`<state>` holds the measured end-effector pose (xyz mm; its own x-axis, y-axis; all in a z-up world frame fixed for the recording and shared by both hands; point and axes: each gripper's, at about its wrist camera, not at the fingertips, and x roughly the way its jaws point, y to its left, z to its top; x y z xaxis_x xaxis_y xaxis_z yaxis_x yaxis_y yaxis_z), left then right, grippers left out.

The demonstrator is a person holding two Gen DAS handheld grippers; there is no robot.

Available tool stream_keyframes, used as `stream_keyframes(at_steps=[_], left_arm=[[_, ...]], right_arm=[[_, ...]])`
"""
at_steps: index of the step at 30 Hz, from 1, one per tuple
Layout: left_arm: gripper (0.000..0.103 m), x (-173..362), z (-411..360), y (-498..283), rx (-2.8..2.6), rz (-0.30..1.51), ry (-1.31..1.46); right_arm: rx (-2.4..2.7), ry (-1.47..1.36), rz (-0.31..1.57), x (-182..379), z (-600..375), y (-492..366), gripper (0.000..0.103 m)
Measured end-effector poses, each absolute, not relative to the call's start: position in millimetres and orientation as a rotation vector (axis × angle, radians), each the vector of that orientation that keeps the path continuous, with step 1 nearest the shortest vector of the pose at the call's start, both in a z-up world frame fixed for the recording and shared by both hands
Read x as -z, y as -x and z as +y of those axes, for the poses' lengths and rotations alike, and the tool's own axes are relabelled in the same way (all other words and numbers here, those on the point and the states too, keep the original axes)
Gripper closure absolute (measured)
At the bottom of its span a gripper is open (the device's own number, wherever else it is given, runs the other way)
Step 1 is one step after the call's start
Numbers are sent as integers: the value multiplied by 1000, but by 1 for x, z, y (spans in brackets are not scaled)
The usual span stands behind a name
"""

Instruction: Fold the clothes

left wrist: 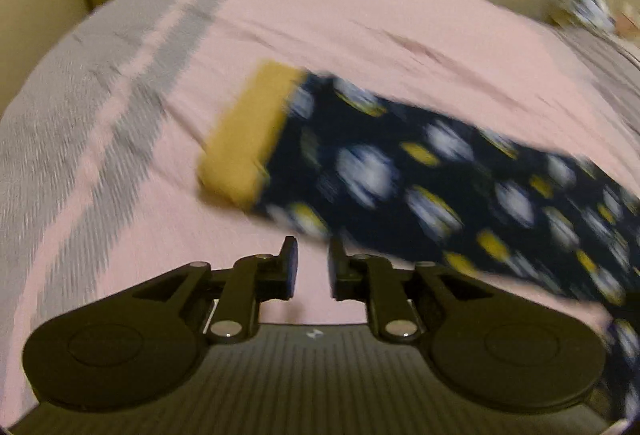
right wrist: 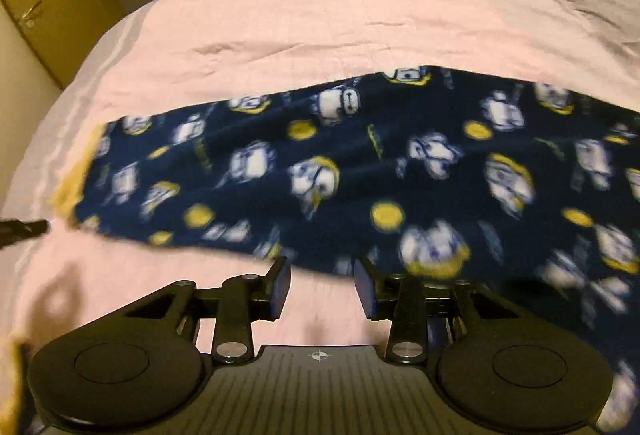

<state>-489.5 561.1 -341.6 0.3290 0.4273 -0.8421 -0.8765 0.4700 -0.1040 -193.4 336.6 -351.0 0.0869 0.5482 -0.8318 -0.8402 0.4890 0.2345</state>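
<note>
Two grippers are being held over a pink bedspread, both empty. The left gripper is being shown with its jaws a narrow gap apart, bare bedspread visible between the pads, nothing gripped. The right gripper is being shown with a wider gap, also nothing between the pads (the fabric edge is lying just beyond its right fingertip, contact cannot be told through the blur).

The garment, navy printed pyjama trousers, is lying flat as one long strip ahead of both grippers. From the left gripper, the mustard cuff is lying ahead and slightly to its left, with the leg running off to its right. From the right gripper, the strip is spanning the view just ahead, with the cuff end far to its left. A dark tip is being seen at the left edge of the right view, probably the other gripper.

Judged state: the strip is laid out and the next fold is not yet started.

Risks being flagged:
- Only the top layer being pinched at the cuff, so the layers slide apart when lifted.
- The bedspread being caught along with the fabric, since the jaws are sitting low and close to it.
- The two ends being lifted unevenly, leaving a skewed fold.
- Fleece dragging on the bedspread and bunching.
</note>
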Motion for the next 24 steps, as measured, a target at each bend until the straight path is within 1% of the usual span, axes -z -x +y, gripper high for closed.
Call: stream_keyframes(at_steps=[2, 6, 10, 12, 18, 24], left_arm=[[83, 325, 519, 491, -889, 903, 646], [77, 294, 451, 493, -849, 988, 666], [76, 265, 407, 491, -813, 1041, 615], [74, 249, 386, 489, -831, 1060, 539], [71, 202, 342, 486, -949, 1002, 487], [68, 166, 270, 460, -1027, 940, 453]], right_arm=[[-1032, 338, 1070, 327, 303, 203, 63], [-958, 355, 1118, 293, 241, 220, 51], [-899, 378, 1136, 264, 194, 224, 51], [-877, 388, 1133, 250, 172, 224, 51], [-887, 410, 1075, 211, 124, 212, 50], [-1007, 406, 1018, 187, 70, 195, 50]])
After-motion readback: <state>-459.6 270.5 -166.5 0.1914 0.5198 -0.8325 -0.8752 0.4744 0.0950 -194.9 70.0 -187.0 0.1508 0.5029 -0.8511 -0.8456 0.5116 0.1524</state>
